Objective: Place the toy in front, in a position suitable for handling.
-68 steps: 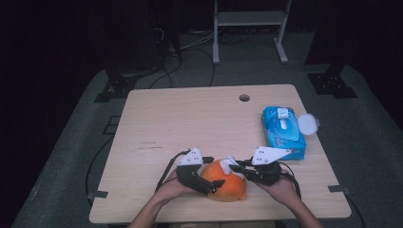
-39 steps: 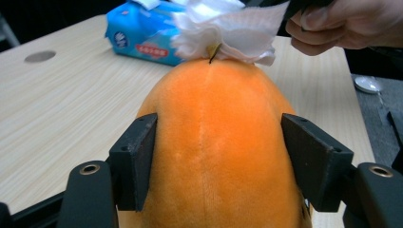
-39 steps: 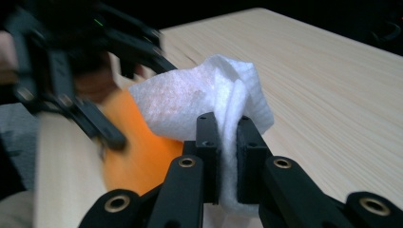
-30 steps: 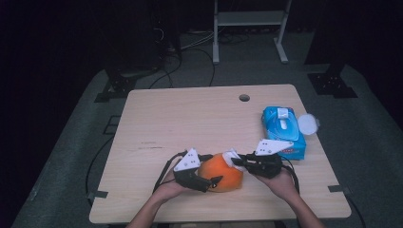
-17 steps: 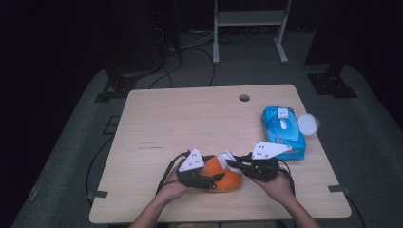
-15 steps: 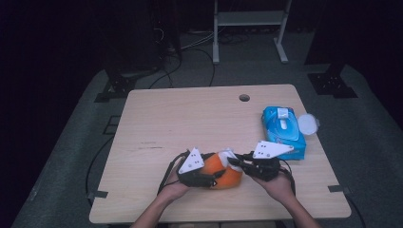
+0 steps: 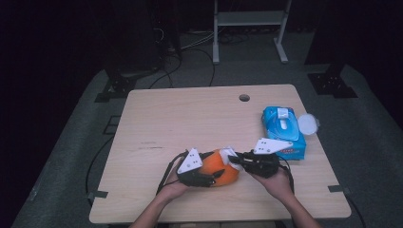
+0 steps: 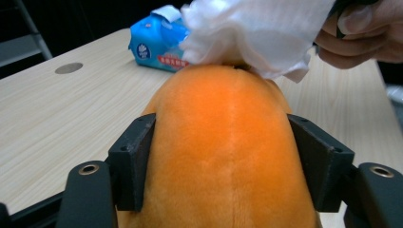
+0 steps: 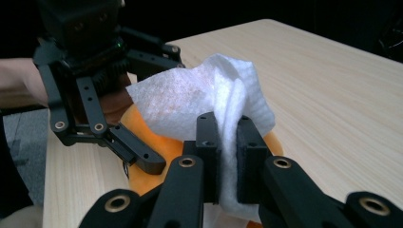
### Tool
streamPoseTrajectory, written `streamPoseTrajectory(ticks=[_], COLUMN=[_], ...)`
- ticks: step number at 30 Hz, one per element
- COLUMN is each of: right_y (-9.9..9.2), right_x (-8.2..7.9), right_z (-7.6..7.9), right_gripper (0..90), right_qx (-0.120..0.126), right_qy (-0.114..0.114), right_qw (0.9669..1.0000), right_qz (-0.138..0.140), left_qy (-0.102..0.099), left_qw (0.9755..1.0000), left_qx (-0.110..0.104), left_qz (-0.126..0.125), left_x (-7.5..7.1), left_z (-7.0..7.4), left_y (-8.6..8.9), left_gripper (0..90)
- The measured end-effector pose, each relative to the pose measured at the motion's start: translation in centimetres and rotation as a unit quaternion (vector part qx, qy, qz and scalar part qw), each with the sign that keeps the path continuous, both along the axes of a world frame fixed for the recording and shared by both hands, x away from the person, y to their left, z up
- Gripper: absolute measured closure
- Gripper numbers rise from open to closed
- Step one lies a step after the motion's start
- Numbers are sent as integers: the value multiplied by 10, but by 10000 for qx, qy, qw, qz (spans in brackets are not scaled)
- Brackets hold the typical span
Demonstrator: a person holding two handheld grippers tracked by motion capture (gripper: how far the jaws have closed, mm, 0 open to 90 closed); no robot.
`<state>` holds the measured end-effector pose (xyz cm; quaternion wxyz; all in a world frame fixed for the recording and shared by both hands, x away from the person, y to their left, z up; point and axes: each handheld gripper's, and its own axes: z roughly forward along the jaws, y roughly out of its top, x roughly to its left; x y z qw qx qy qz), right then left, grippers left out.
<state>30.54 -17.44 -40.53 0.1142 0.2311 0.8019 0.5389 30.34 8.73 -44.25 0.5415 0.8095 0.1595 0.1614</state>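
Note:
An orange plush, rounded thing (image 7: 215, 172) lies near the table's front edge. My left gripper (image 7: 209, 174) is shut on it from the left. In the left gripper view its pads (image 8: 135, 156) press on both flanks of the orange thing (image 8: 228, 133). These jaws have just been opening a little, with the plush still between them. My right gripper (image 7: 237, 160) comes in from the right, shut on a folded white wipe (image 7: 229, 153). In the right gripper view the wipe (image 9: 190, 95) is pinched between the jaws of that gripper (image 9: 227, 142) and drapes over the orange top (image 9: 142, 130).
A blue pack of wipes (image 7: 283, 130) with its round lid (image 7: 308, 124) flipped open lies at the table's right side, just behind my right hand. A cable hole (image 7: 244, 97) sits near the far edge. Cables and a metal stand are on the floor beyond.
My left gripper let go and took hold of the orange plush again, which shifted slightly. My right gripper with the wipe has slid a little over the plush's top.

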Motion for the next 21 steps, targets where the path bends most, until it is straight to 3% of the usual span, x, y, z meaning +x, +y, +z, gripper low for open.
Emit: streamPoseTrajectory(ticks=[2, 9, 11, 13, 15, 17, 19, 21], right_y=[-2, -27, -24, -19, -14, -8, -2, -3], right_x=[3, 12, 11, 8, 5, 3, 2, 5], right_z=[-3, -16, -14, -7, -1, 2, -1, -7], right_gripper=[818, 818, 818, 818, 818, 817, 817, 817], right_qx=[37, -138, -75, -22, 168, 182, 37, 58], right_qy=[117, 335, 320, 166, 141, 98, 99, 226], right_qw=[9999, 9983, 9985, 9991, 9994, 9997, 9999, 9997], right_qz=[7, -457, -447, -394, -274, -134, -88, -61], left_qy=[87, 480, 409, 320, 215, 142, 142, 261], left_qw=[10000, 9987, 9991, 9995, 9998, 9998, 9998, 9996], left_qx=[36, -139, -97, -31, -3, 48, 83, 53], left_qz=[9, 72, 38, 1, -46, -89, -89, -137], left_x=[2, 12, 11, 9, 6, 4, 3, 4], left_z=[0, -4, -3, -2, -2, -1, -1, 2], left_y=[4, 16, 13, 9, 4, 2, 1, 4], left_gripper=[304, 284, 282, 279, 279, 279, 278, 242])
